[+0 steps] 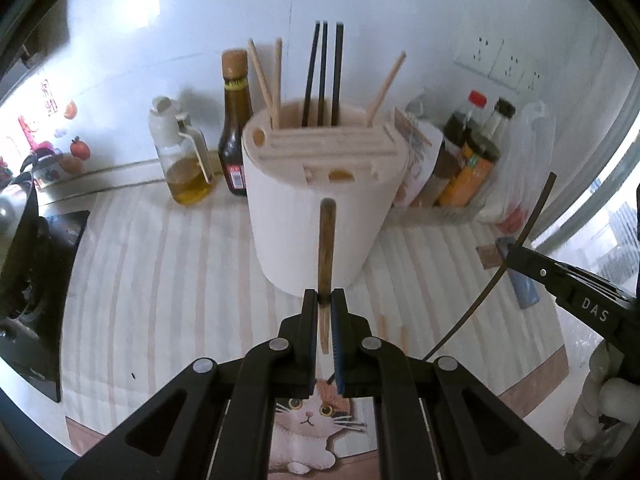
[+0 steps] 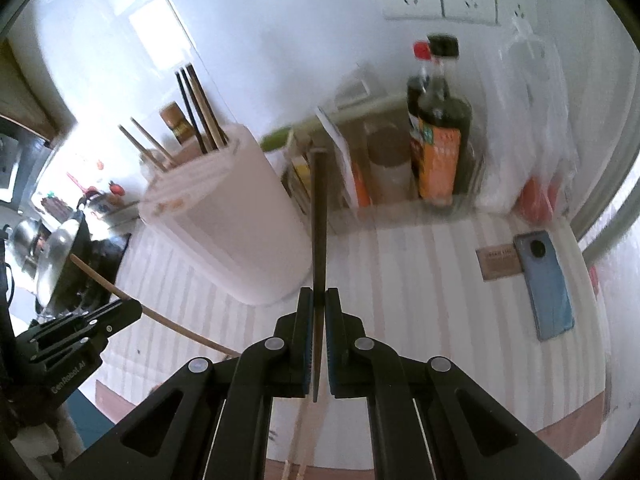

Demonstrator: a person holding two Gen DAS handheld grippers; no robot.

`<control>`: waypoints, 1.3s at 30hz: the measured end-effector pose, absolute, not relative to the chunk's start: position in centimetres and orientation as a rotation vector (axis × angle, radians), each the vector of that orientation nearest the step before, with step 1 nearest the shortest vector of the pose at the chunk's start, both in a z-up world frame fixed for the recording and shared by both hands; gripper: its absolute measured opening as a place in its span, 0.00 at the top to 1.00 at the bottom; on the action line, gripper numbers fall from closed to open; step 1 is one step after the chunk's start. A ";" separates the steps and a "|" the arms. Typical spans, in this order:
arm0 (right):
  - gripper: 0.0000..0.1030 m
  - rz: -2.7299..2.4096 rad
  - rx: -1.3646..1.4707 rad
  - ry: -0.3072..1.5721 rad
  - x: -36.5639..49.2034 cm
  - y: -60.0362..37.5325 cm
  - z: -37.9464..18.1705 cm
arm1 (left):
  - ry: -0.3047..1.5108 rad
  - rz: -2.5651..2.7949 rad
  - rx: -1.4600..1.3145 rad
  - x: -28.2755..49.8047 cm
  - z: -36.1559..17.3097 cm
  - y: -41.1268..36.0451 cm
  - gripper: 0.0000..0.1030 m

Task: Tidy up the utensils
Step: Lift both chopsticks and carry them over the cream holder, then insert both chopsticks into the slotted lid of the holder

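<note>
My left gripper [image 1: 325, 298] is shut on a wooden chopstick [image 1: 326, 248] that points up toward the cream utensil holder [image 1: 320, 220] just beyond it. The holder has wooden chopsticks [image 1: 266, 76] and black chopsticks [image 1: 324, 72] standing in it. My right gripper [image 2: 319, 296] is shut on a black chopstick [image 2: 319, 220], held above the striped mat to the right of the utensil holder [image 2: 240, 220]. The left wrist view shows the right gripper [image 1: 510, 254] with the black chopstick [image 1: 534, 216]. The right wrist view shows the left gripper [image 2: 134, 307] with the wooden chopstick [image 2: 96, 276]. More chopsticks [image 2: 298, 452] lie on the mat below.
An oil dispenser [image 1: 186, 160] and a brown sauce bottle [image 1: 236, 120] stand left of the holder. Sauce bottles [image 2: 438, 132] fill a clear tray at the back right beside a plastic bag [image 2: 532, 128]. A phone [image 2: 546, 284] lies on the striped mat [image 1: 168, 280]. A stove with a pan [image 1: 24, 248] is at left.
</note>
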State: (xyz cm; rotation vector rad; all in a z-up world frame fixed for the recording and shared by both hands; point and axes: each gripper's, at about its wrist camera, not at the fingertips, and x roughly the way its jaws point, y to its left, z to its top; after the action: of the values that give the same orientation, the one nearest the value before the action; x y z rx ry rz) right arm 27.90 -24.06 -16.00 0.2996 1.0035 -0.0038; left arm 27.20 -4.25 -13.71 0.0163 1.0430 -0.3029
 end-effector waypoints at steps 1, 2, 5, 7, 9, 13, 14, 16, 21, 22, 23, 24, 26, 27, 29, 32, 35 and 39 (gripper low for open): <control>0.94 0.001 0.298 0.993 28.1 -23.9 -15.5 | 1.034 -0.299 0.012 27.2 -13.4 -4.1 0.96; 0.94 0.005 0.297 0.985 28.2 -23.8 -15.1 | 1.023 -0.299 0.007 27.3 -12.8 -4.0 0.96; 0.94 0.026 0.292 0.959 28.7 -23.4 -13.7 | 0.997 -0.289 0.001 27.3 -11.3 -3.5 0.96; 0.94 0.042 0.286 0.944 29.1 -23.0 -12.8 | 0.979 -0.280 -0.004 27.3 -10.4 -3.2 0.96; 0.94 0.061 0.281 0.926 29.5 -22.6 -11.6 | 0.957 -0.270 -0.007 27.4 -8.9 -2.8 0.96; 0.94 0.091 0.275 0.888 30.4 -22.1 -9.1 | 0.910 -0.252 -0.020 27.7 -6.4 -2.0 0.96; 0.94 0.099 0.274 0.876 30.6 -22.0 -8.4 | 0.898 -0.250 -0.024 27.9 -5.7 -1.9 0.96; 0.94 0.113 0.264 0.851 31.1 -21.6 -6.9 | 0.880 -0.248 -0.030 28.1 -4.8 -1.9 0.96; 0.95 0.151 0.239 0.802 32.3 -20.7 -3.5 | 0.822 -0.254 -0.053 28.9 -1.5 -1.8 0.96; 0.94 0.159 0.237 0.790 32.6 -20.5 -2.7 | 0.809 -0.255 -0.051 29.0 -0.9 -1.8 0.96; 0.95 0.166 0.234 0.782 32.8 -20.3 -2.1 | 0.791 -0.255 -0.051 29.3 0.1 -1.8 0.96; 0.95 0.175 0.229 0.774 33.1 -20.1 -1.4 | 0.783 -0.258 -0.050 29.4 0.6 -1.9 0.96; 0.94 0.191 0.224 0.753 33.6 -19.9 0.0 | 0.762 -0.263 -0.054 29.8 1.8 -2.0 0.96; 0.94 0.197 0.222 0.746 33.8 -19.7 0.5 | 0.750 -0.264 -0.049 30.1 2.4 -2.0 0.96; 0.94 0.206 0.220 0.727 34.3 -19.6 1.8 | 0.732 -0.263 -0.040 30.6 3.3 -2.2 0.96; 0.95 0.212 0.219 0.707 35.5 -19.6 3.3 | 0.719 -0.269 -0.037 31.6 4.3 -2.4 0.96; 0.95 0.203 0.211 0.695 37.0 -19.7 4.1 | 0.708 -0.268 -0.032 33.2 4.9 -2.7 0.96; 0.95 0.177 0.193 0.680 39.1 -20.1 4.6 | 0.707 -0.262 -0.018 36.0 5.4 -3.2 0.96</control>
State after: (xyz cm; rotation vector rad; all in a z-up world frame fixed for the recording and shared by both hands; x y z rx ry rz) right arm 39.11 -20.06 4.64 0.1932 0.6800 0.1770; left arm 35.95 -3.22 5.35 -0.0178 0.7071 -0.2625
